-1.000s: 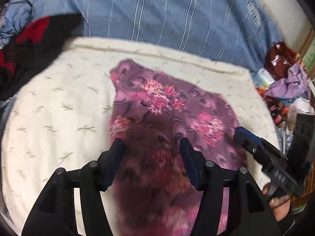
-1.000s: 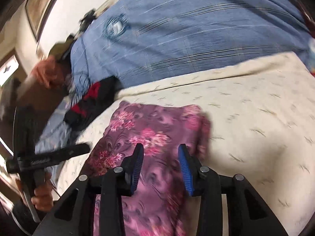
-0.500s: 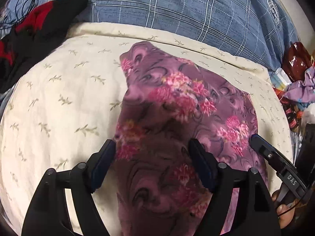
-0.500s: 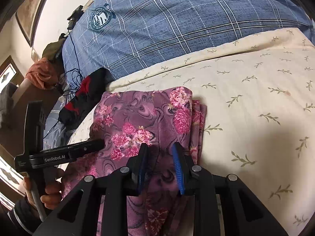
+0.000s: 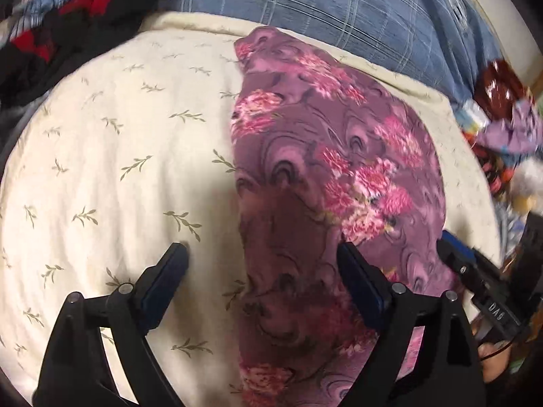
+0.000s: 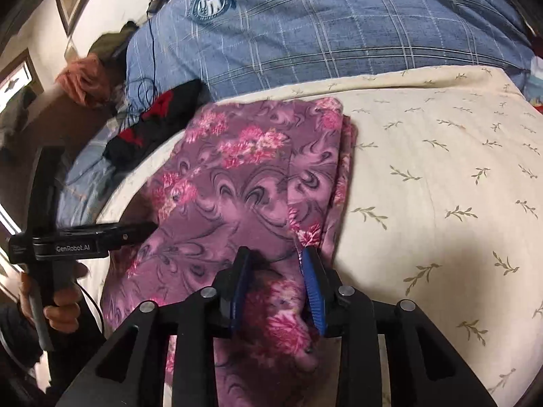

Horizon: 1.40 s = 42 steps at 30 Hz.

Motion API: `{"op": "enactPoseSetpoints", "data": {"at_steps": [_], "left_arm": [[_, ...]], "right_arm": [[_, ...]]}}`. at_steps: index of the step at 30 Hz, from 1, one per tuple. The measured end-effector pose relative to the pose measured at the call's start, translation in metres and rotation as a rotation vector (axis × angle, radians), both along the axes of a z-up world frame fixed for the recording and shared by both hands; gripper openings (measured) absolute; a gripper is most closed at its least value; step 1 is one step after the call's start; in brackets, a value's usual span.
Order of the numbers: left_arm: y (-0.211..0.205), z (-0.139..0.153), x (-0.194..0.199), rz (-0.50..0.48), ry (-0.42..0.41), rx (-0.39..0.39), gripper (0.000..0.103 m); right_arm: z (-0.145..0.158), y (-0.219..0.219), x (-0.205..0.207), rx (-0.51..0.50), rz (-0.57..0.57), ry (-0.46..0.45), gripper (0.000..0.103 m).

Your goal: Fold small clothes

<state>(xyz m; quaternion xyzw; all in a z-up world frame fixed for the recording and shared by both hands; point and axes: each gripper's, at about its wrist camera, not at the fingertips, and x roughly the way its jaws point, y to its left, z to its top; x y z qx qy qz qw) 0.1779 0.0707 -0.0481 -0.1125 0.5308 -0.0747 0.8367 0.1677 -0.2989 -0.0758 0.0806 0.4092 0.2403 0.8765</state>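
A purple floral garment lies folded lengthwise on a cream leaf-print sheet; it also shows in the right wrist view. My left gripper is open wide, straddling the garment's left edge near its near end, holding nothing. My right gripper is partly closed with the garment's right edge bunched between its blue pads; I cannot tell if it pinches the cloth. The right gripper shows at the right of the left wrist view. The left gripper shows at the left of the right wrist view.
A blue plaid blanket lies behind the sheet. A black and red garment lies at the far left, also in the right wrist view. Mixed colourful items pile at the right edge.
My left gripper has opened wider and shifted left, so one finger now rests over bare sheet. My right gripper has opened a little and moved onto the garment's right edge.
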Motion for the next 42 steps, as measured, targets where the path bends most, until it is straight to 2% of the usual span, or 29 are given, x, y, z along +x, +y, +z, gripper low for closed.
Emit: {"op": "enactPoseSetpoints", "data": {"at_steps": [3,7,9,10,12,13,14,15,17,20,21,24,29,36,42], "left_arm": [[0.003,0.013,-0.013,-0.024,-0.033,0.032,0.091],[0.006,0.021,-0.036,-0.071,-0.053,0.011,0.091],[0.004,0.017,-0.043,-0.086,-0.039,-0.006,0.091],[0.0,0.01,-0.041,-0.092,-0.007,-0.018,0.09],[-0.003,0.005,-0.043,-0.087,0.023,-0.045,0.081],[-0.005,0.006,-0.046,-0.09,0.027,-0.066,0.081],[-0.006,0.007,-0.048,-0.094,0.023,-0.069,0.081],[-0.009,0.008,-0.052,-0.098,0.016,-0.059,0.081],[-0.02,0.006,-0.056,-0.121,-0.008,0.02,0.081],[-0.027,0.0,-0.056,-0.119,-0.002,0.055,0.081],[-0.028,0.002,-0.057,-0.113,-0.006,0.058,0.081],[-0.03,0.007,-0.06,-0.122,-0.022,0.08,0.081],[-0.034,0.012,-0.062,-0.136,-0.045,0.111,0.081],[-0.033,0.024,-0.061,-0.158,-0.089,0.144,0.081],[-0.021,0.038,-0.059,-0.154,-0.128,0.17,0.081]], "right_arm": [[0.012,-0.002,-0.003,-0.016,-0.012,0.019,0.035],[0.013,-0.029,-0.017,0.099,-0.06,0.085,0.044],[0.005,-0.036,-0.023,0.137,-0.066,0.129,0.044],[0.0,-0.035,-0.027,0.139,-0.05,0.143,0.043],[-0.003,-0.022,-0.034,0.075,-0.001,0.123,0.026],[0.002,-0.018,-0.039,0.034,0.009,0.087,0.018],[0.009,-0.015,-0.044,0.013,0.016,0.05,0.015],[0.019,-0.017,-0.047,0.024,0.008,0.014,0.014],[0.024,-0.021,-0.046,0.018,0.001,0.004,0.014],[-0.003,-0.015,-0.039,-0.07,0.004,0.076,0.014],[-0.007,-0.014,-0.038,-0.072,-0.001,0.087,0.014],[-0.003,-0.021,-0.037,0.011,-0.041,0.108,0.021],[0.001,-0.028,-0.04,0.044,-0.063,0.138,0.026],[0.024,-0.03,-0.029,0.086,-0.094,0.098,0.031],[0.028,-0.028,-0.007,0.109,-0.115,0.093,0.034]]}}
